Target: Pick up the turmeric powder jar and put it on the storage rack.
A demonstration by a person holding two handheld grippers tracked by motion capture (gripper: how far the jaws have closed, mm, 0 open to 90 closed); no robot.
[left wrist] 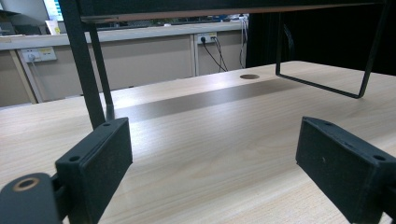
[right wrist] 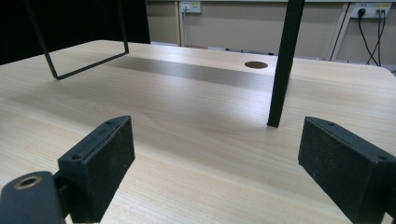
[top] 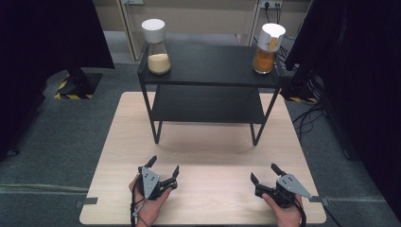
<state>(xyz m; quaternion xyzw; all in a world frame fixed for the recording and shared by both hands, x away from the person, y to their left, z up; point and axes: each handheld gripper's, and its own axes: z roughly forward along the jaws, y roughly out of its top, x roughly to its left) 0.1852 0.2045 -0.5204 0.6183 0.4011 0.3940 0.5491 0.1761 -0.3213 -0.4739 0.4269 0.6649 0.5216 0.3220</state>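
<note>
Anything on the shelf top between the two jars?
No, the high view shows bare black shelf between the pale jar and the orange jar.

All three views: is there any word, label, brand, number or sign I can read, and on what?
None can be read.
Yellow label on the orange-filled glass jar with the white lid: too small to read.
Yellow sticker on the wall socket plate: blurred.
Pale-filled glass jar with the white lid, black two-tier metal shelf, light wooden table: no text visible.
</note>
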